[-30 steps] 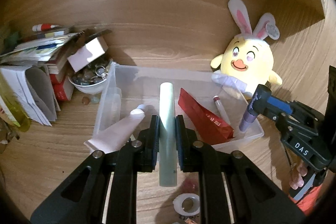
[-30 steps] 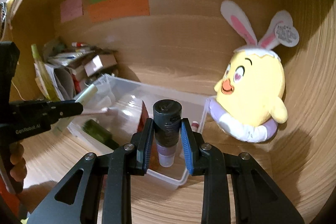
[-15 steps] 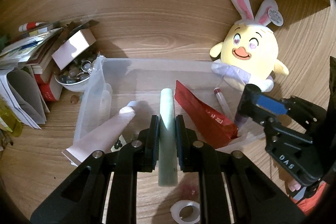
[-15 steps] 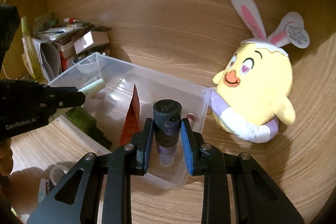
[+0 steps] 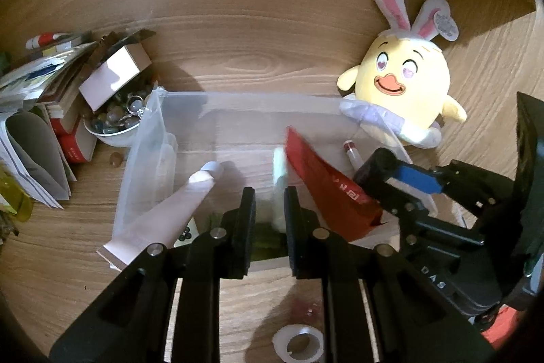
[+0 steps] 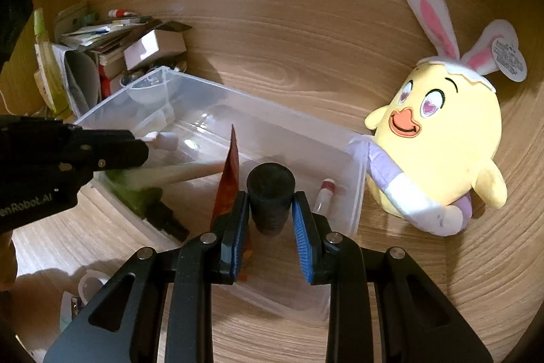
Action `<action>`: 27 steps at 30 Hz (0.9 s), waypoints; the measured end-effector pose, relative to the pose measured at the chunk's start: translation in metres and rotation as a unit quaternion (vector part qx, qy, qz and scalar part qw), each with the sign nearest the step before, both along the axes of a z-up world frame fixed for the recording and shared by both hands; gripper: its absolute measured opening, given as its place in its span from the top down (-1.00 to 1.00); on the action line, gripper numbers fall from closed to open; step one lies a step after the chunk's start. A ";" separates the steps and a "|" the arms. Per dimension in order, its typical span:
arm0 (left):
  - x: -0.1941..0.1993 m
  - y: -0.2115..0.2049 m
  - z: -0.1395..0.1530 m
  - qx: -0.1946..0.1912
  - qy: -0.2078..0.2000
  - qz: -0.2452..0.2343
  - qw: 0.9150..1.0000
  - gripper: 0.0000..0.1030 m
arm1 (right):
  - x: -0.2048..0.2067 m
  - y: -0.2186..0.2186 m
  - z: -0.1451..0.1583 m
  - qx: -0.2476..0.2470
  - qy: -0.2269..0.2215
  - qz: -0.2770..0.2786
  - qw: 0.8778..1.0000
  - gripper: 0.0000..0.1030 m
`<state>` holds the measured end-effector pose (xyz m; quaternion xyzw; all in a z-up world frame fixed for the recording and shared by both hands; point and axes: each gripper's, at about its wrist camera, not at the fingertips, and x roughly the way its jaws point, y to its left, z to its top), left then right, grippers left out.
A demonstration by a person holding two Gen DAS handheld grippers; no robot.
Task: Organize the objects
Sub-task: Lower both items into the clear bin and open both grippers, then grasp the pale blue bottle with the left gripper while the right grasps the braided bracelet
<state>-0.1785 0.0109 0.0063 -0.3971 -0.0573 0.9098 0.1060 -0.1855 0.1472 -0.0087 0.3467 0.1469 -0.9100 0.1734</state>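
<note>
A clear plastic bin (image 5: 238, 104) (image 6: 353, 193) sits on the wooden desk. My left gripper (image 5: 269, 193) is open over its near edge; the pale green tube (image 5: 279, 189) is loose and blurred between its fingers, dropping into the bin (image 6: 176, 174). My right gripper (image 6: 268, 203) is open over the bin's right part; the dark-capped tube (image 6: 270, 193) stands between its blue pads, free of them. In the bin lie a red packet (image 5: 326, 186) (image 6: 229, 179), a pink-white tube (image 5: 170, 213), a small red-capped vial (image 5: 352, 152) (image 6: 324, 189) and a dark green object (image 6: 136, 193).
A yellow bunny-eared plush (image 5: 401, 91) (image 6: 442, 142) leans at the bin's right end. A bowl of trinkets (image 5: 115, 121), a small box, books and papers (image 5: 30, 131) crowd the left. A white tape roll (image 5: 299, 342) lies on the desk near me.
Both grippers opened over the bin. The pale green tube left my left fingers and is falling in; the dark-capped tube is released from my right pads.
</note>
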 end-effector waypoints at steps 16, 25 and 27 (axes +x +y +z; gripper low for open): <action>0.045 -0.012 0.027 -0.004 0.045 0.022 0.999 -0.18 | 0.024 0.009 0.026 -0.046 0.016 0.006 0.999 -0.47; 0.075 -0.015 0.034 -0.009 0.060 0.037 0.997 -0.46 | 0.059 0.028 0.040 -0.080 0.019 0.023 0.996 -0.60; 0.081 -0.015 0.033 -0.014 0.060 0.038 0.997 -0.49 | 0.066 0.030 0.040 -0.081 0.020 0.024 0.996 -0.61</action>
